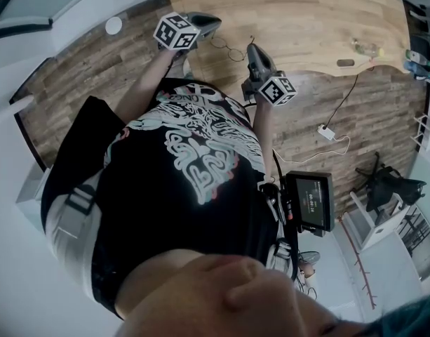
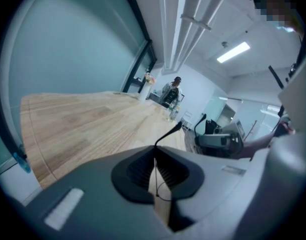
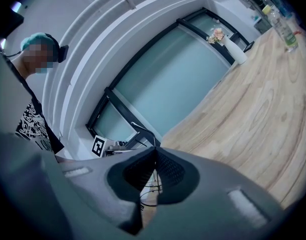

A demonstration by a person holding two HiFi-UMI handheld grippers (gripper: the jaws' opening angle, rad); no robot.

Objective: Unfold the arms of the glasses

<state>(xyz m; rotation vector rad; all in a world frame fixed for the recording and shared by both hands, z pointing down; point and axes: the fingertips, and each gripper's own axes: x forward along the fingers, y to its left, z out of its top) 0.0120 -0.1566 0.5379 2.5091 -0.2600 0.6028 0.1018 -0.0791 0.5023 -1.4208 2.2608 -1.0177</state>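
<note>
The thin wire-framed glasses (image 1: pixel 231 49) hang just above the near edge of the wooden table (image 1: pixel 306 20), held between both grippers. My left gripper (image 1: pixel 209 28) is at their left end and my right gripper (image 1: pixel 254 50) at their right end. In the left gripper view the left gripper (image 2: pixel 155 159) is shut on a thin wire arm, whose dark temple tip (image 2: pixel 170 132) pokes up past the jaws. In the right gripper view the right gripper (image 3: pixel 154 161) is shut on the other wire arm (image 3: pixel 142 129); part of the frame (image 3: pixel 152 185) shows low between the pads.
Small items (image 1: pixel 365 48) lie at the table's right edge. A white vase with flowers (image 3: pixel 231 49) and a bottle (image 3: pixel 287 34) stand at the far side. On the wood floor lie a cable with a white adapter (image 1: pixel 327 132); a screen device (image 1: pixel 310 202) hangs at the person's side.
</note>
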